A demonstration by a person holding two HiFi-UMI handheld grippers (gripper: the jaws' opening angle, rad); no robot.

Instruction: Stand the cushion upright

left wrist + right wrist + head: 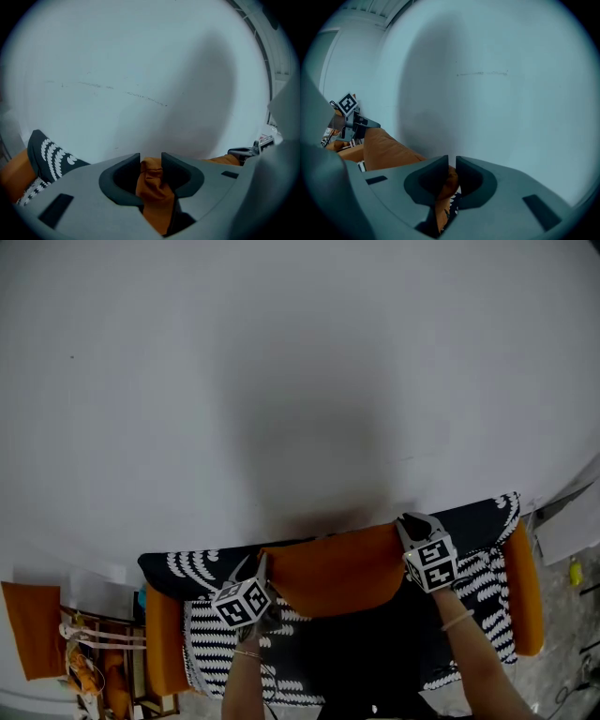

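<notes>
Head view: one orange cushion [333, 573] slung between two grippers, long axis running side to side from the left gripper [256, 566] to the right gripper [411, 521]. Left jaws clamped on a bunched fold of cloth at its left top corner, right jaws nipped nearly together on its right top corner. Hangs just below and between both, above one patterned sofa [483, 582]. Neither hand nearer; likely calls for lowering both corners evenly.
</notes>
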